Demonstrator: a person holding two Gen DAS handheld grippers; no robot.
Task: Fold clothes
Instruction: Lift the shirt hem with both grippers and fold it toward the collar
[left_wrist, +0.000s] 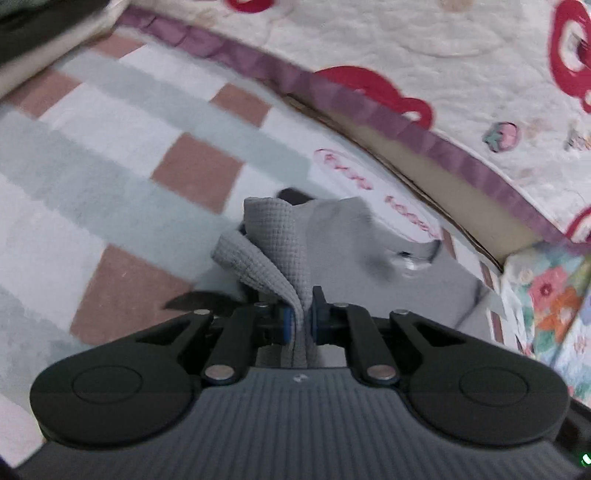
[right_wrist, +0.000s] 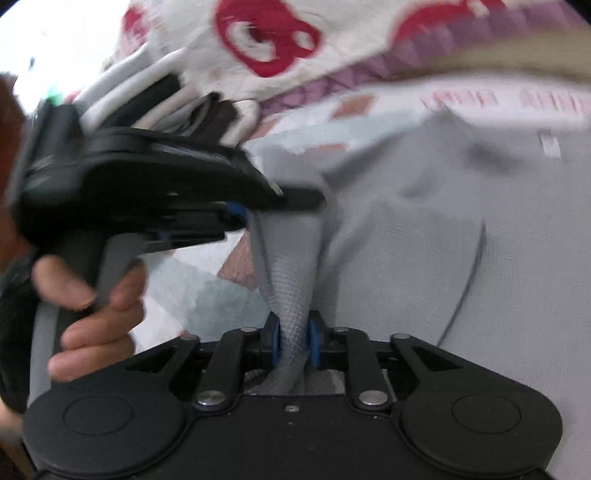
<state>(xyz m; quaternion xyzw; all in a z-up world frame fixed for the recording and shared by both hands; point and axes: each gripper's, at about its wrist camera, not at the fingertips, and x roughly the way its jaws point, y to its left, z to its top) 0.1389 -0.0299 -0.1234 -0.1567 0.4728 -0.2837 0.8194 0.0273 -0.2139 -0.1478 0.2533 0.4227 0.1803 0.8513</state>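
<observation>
Left hand-held gripper pinching bunched edge of grey waffle-knit garment; rest lies ahead on checked rug. Right hand-held gripper pinching rolled fold of same garment, beside left one.

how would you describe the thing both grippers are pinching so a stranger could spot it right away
Start at the checked rug of pale green, white and brown squares beside the purple-edged quilt. On it lies a grey waffle-knit garment, pinched by the left gripper and the right gripper. It is the only plain grey cloth there.
</observation>
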